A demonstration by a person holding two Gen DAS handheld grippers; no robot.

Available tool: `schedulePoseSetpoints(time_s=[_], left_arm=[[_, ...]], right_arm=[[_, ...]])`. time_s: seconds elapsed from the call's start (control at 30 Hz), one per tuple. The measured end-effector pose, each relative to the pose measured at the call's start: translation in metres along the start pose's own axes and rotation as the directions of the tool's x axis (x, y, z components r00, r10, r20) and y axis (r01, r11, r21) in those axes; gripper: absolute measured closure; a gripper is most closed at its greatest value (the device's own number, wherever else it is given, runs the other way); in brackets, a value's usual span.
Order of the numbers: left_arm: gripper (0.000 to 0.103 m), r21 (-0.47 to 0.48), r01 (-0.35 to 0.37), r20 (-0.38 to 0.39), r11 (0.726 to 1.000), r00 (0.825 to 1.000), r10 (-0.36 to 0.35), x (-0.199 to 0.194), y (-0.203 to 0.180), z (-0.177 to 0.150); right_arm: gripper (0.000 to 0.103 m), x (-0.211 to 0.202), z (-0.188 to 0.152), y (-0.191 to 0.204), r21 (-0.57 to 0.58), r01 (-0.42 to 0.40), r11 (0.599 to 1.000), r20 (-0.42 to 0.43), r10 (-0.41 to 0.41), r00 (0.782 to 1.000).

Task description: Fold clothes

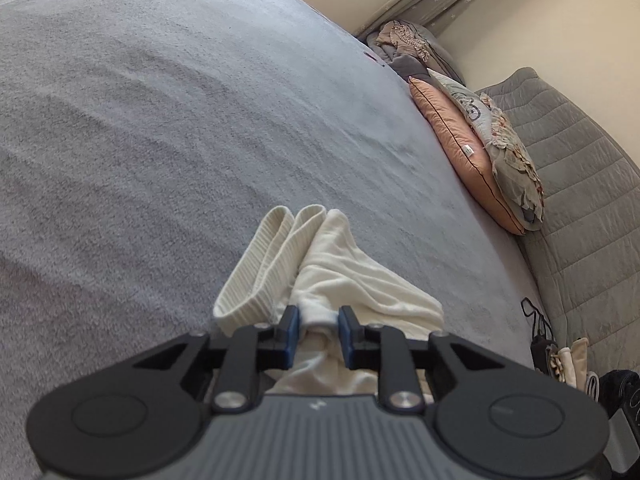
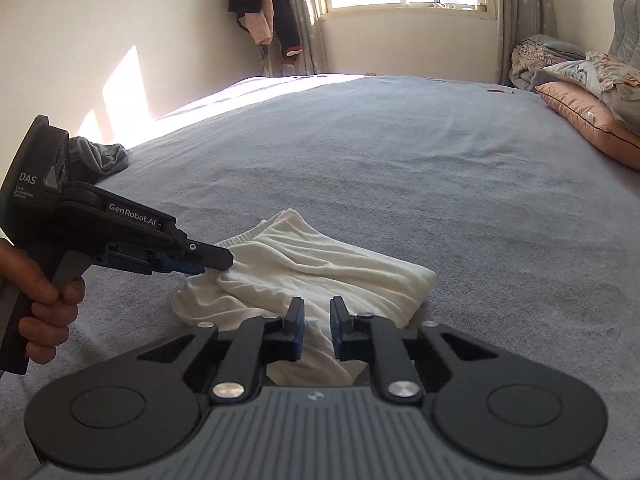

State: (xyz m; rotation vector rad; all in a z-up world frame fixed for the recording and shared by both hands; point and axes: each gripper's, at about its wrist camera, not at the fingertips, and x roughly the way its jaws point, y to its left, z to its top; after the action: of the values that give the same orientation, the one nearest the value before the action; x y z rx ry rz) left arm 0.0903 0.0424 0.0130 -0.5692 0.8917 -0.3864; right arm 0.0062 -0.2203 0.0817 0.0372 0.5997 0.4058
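Observation:
A white garment lies crumpled on the grey bedspread, its two ribbed cuffs pointing away from me. My left gripper is shut on a bunched fold of it, with cloth filling the gap between the blue pads. In the right wrist view the same garment spreads out, and the left gripper, held by a hand, pinches its left edge. My right gripper grips the garment's near edge, with white cloth squeezed between its narrow jaws.
A pink pillow and patterned pillows lean against the grey quilted headboard at the right. A grey garment lies at the bed's left edge. Dark clothes hang by the window. Small bags sit beside the bed.

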Motion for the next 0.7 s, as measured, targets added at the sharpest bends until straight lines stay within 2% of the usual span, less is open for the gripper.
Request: schedulePoseSetpoints(time_s=[0.07, 0.2, 0.37, 0.43, 0.5, 0.57, 0.67, 0.7], left_arm=[[0.086, 0.009, -0.002, -0.002, 1.000, 1.000, 0.002, -0.001, -0.002, 0.000], [0.087, 0.023, -0.022, -0.014, 0.999, 1.000, 0.022, -0.005, -0.006, 0.000], [0.088, 0.010, -0.042, -0.028, 0.999, 0.999, 0.043, -0.010, -0.006, 0.001], [0.088, -0.002, -0.037, -0.036, 0.999, 0.999, 0.037, -0.010, -0.005, 0.001], [0.088, -0.031, -0.028, -0.041, 0.999, 0.999, 0.027, -0.009, -0.001, 0.001], [0.088, -0.063, -0.019, -0.044, 0.998, 0.999, 0.016, -0.009, 0.003, 0.001], [0.087, -0.053, -0.032, -0.039, 0.998, 0.999, 0.030, -0.012, 0.001, 0.001], [0.087, -0.053, -0.035, -0.037, 0.998, 0.999, 0.033, -0.014, 0.001, 0.001]], right_arm=[[0.083, 0.006, 0.004, -0.003, 0.012, 0.002, 1.000, 0.017, -0.002, 1.000], [0.082, 0.028, -0.006, 0.013, -0.105, -0.039, 0.994, -0.101, 0.028, 0.995], [0.082, 0.032, -0.009, 0.030, -0.227, 0.010, 0.974, -0.093, -0.032, 0.995], [0.082, 0.030, -0.009, 0.034, -0.245, -0.009, 0.969, -0.092, -0.014, 0.996], [0.069, 0.029, -0.010, 0.038, -0.274, -0.001, 0.962, -0.073, -0.019, 0.997], [0.062, 0.030, -0.010, 0.042, -0.309, 0.019, 0.951, -0.048, -0.035, 0.998], [0.065, 0.036, -0.012, 0.049, -0.350, 0.025, 0.936, -0.038, -0.041, 0.998], [0.074, 0.038, -0.013, 0.052, -0.367, 0.029, 0.930, -0.034, -0.045, 0.998]])
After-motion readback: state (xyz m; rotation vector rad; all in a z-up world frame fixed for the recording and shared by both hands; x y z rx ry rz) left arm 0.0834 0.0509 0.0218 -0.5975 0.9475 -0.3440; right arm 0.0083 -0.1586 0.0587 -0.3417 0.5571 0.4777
